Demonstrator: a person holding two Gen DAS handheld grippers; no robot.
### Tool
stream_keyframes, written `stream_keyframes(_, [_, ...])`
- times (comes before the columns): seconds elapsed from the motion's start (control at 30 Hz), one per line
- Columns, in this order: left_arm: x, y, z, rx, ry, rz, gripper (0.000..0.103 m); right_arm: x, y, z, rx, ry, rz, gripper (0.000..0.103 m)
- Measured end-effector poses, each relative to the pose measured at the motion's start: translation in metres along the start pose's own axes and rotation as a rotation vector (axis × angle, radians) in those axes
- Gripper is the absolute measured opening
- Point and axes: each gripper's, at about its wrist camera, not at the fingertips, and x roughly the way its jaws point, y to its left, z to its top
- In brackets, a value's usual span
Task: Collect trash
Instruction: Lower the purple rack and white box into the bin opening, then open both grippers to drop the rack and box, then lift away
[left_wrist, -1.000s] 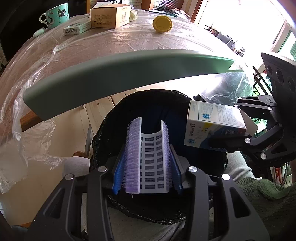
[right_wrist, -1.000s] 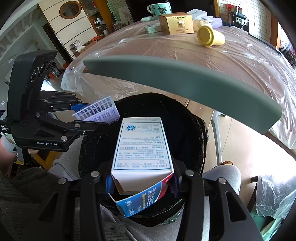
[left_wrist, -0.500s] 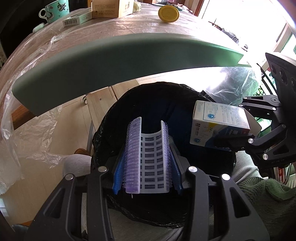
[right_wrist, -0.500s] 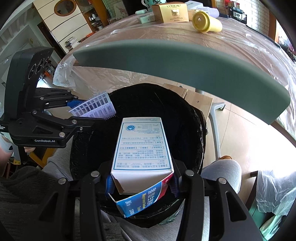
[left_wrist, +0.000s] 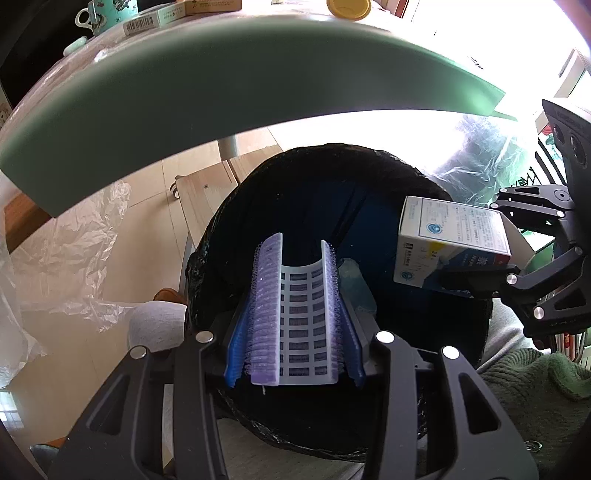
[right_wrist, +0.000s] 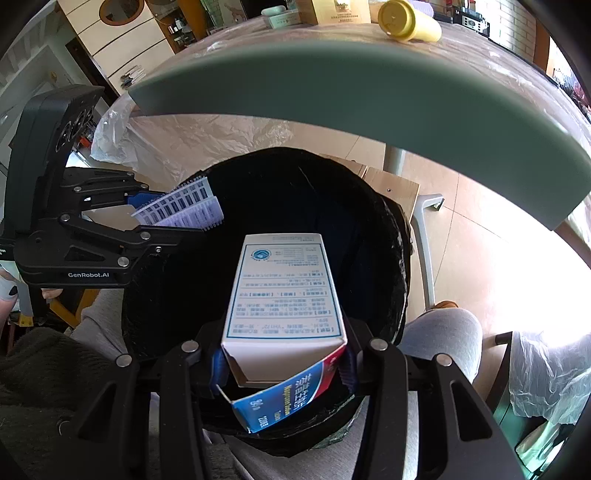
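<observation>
Fingers (left_wrist: 236, 350) of the left gripper (left_wrist: 295, 332) squeeze one hair roller (left_wrist: 295, 314). It is purple and fuzzy on the sides, with a white grid of little slots in the middle, and it curves like a half pipe. Blue pads press it from both sides. The right gripper (right_wrist: 282, 365) pinches one paper box (right_wrist: 284, 291). This box is white with small printed lines on top, and its blue and red end flap hangs open. Both things hang over the open mouth of one trash bin (left_wrist: 369, 177), which has a black bag inside. The bin sits low, under the edge of a table (right_wrist: 369, 96) with a grey-green rim and a clear plastic cover. Farther off on the table are one yellow bottle (right_wrist: 408, 20), one mug (left_wrist: 107, 13) and a few small boxes.
</observation>
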Motion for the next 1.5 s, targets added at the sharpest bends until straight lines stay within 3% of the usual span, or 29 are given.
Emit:
stream_keyframes(0.4, [-0.001, 0.002, 0.002, 0.009, -0.021, -0.001, 0.046, -0.002, 0.000, 0.000, -0.005, -0.003, -0.011, 0.046])
stream_keyframes(0.43, [-0.004, 0.002, 0.002, 0.007, -0.037, -0.008, 0.050, -0.003, 0.000, -0.001, -0.005, -0.013, -0.017, 0.050])
stream_keyframes(0.47, [-0.006, 0.002, 0.003, 0.001, -0.051, -0.006, 0.073, -0.005, 0.000, 0.000, -0.001, -0.020, -0.020, 0.063])
stream_keyframes(0.5, [-0.011, 0.003, 0.003, -0.007, -0.077, -0.003, 0.084, -0.009, 0.000, 0.000, 0.008, -0.039, -0.015, 0.069])
stream_keyframes(0.57, [-0.017, 0.004, 0.003, -0.013, -0.094, -0.027, 0.084, -0.017, -0.001, 0.000, 0.021, -0.062, 0.004, 0.075])
stream_keyframes(0.73, [-0.043, 0.001, 0.002, 0.024, -0.146, -0.049, 0.084, -0.052, 0.006, 0.002, -0.024, -0.148, -0.010, 0.076])
stream_keyframes(0.8, [-0.068, -0.004, 0.004, 0.057, -0.210, -0.068, 0.084, -0.081, 0.010, 0.005, -0.055, -0.232, -0.011, 0.080])
stream_keyframes(0.83, [-0.083, -0.006, 0.006, 0.072, -0.259, -0.076, 0.085, -0.092, 0.010, 0.006, -0.062, -0.272, -0.018, 0.088])
stream_keyframes(0.9, [-0.114, -0.005, 0.012, 0.081, -0.378, -0.054, 0.101, -0.120, 0.011, 0.010, -0.069, -0.394, -0.052, 0.099])
stream_keyframes(0.97, [-0.140, -0.003, 0.018, 0.075, -0.522, -0.017, 0.102, -0.145, 0.008, 0.017, -0.053, -0.549, -0.132, 0.099])
stream_keyframes(1.03, [-0.155, 0.002, 0.032, 0.048, -0.598, 0.029, 0.102, -0.153, 0.004, 0.028, -0.047, -0.593, -0.173, 0.099])
stream_keyframes(1.13, [-0.151, 0.014, 0.060, 0.020, -0.542, 0.014, 0.102, -0.149, -0.010, 0.048, -0.021, -0.579, -0.164, 0.099])
stream_keyframes(1.23, [-0.140, 0.024, 0.083, -0.010, -0.501, 0.014, 0.102, -0.136, -0.022, 0.068, -0.011, -0.537, -0.207, 0.099])
stream_keyframes(1.5, [-0.106, 0.038, 0.128, 0.044, -0.394, 0.039, 0.102, -0.096, -0.051, 0.109, -0.018, -0.409, -0.213, 0.099])
